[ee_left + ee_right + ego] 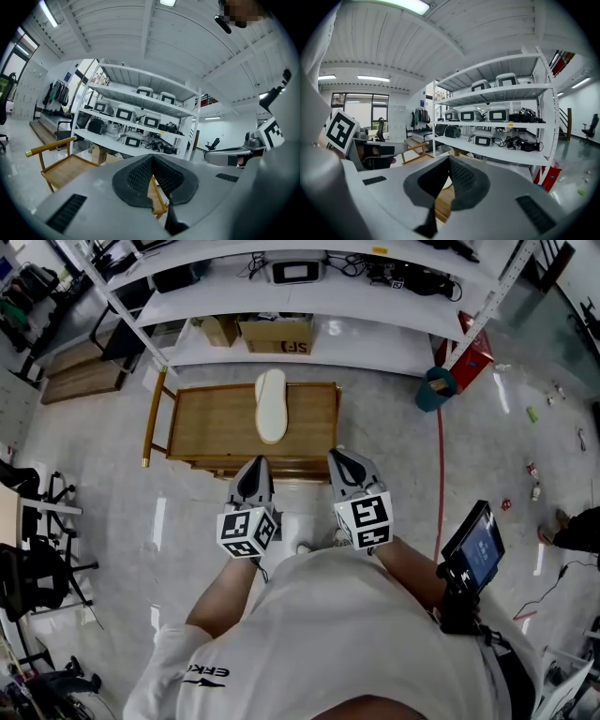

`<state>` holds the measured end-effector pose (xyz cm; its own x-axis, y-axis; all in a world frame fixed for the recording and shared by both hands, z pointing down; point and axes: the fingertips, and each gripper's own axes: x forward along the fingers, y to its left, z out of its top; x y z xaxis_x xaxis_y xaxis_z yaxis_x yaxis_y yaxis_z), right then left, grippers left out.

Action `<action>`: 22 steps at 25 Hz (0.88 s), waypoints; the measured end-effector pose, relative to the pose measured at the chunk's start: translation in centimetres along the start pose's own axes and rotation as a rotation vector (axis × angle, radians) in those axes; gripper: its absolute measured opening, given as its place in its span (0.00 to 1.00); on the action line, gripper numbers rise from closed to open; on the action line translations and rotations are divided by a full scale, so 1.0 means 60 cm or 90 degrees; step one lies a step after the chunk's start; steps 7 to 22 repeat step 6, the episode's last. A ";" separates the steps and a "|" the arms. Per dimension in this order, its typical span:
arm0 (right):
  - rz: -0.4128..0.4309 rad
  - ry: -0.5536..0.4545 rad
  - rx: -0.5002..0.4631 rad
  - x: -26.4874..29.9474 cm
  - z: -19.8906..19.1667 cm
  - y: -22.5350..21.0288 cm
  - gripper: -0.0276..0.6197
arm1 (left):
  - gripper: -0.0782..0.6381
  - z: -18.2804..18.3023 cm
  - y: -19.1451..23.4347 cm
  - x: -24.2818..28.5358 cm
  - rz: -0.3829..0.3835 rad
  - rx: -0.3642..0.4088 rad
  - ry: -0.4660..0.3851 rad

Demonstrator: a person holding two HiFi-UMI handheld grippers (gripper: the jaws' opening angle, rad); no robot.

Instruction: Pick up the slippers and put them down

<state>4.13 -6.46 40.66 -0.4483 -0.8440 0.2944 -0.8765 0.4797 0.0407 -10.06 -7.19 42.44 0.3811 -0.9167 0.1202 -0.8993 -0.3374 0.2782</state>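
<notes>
Slipper (271,406), cream, lying lengthwise on the low wooden table (216,423), toward its far edge; one only in view. Side by side just short of the table's near edge: left gripper (254,465), jaws pressed together, empty; right gripper (340,457), jaws likewise closed, nothing between. Both pointing almost level toward the white shelving (309,348). Glossy pale floor (394,432) all round. Two cardboard boxes (277,335) low in the shelving.

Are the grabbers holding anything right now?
No. The left gripper and right gripper are both shut and empty; the slipper lies on the wooden table.
</notes>
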 end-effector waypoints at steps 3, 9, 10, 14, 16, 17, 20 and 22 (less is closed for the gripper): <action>-0.002 -0.003 -0.001 -0.003 -0.001 0.001 0.05 | 0.11 -0.005 -0.002 -0.002 -0.001 -0.002 0.001; -0.006 0.001 -0.001 -0.009 -0.008 -0.001 0.05 | 0.11 -0.011 -0.007 -0.004 -0.003 -0.003 0.002; -0.006 0.001 -0.001 -0.009 -0.008 -0.001 0.05 | 0.11 -0.011 -0.007 -0.004 -0.003 -0.003 0.002; -0.006 0.001 -0.001 -0.009 -0.008 -0.001 0.05 | 0.11 -0.011 -0.007 -0.004 -0.003 -0.003 0.002; -0.006 0.001 -0.001 -0.009 -0.008 -0.001 0.05 | 0.11 -0.011 -0.007 -0.004 -0.003 -0.003 0.002; -0.006 0.001 -0.001 -0.009 -0.008 -0.001 0.05 | 0.11 -0.011 -0.007 -0.004 -0.003 -0.003 0.002; -0.006 0.001 -0.001 -0.009 -0.008 -0.001 0.05 | 0.11 -0.011 -0.007 -0.004 -0.003 -0.003 0.002; -0.006 0.001 -0.001 -0.009 -0.008 -0.001 0.05 | 0.11 -0.011 -0.007 -0.004 -0.003 -0.003 0.002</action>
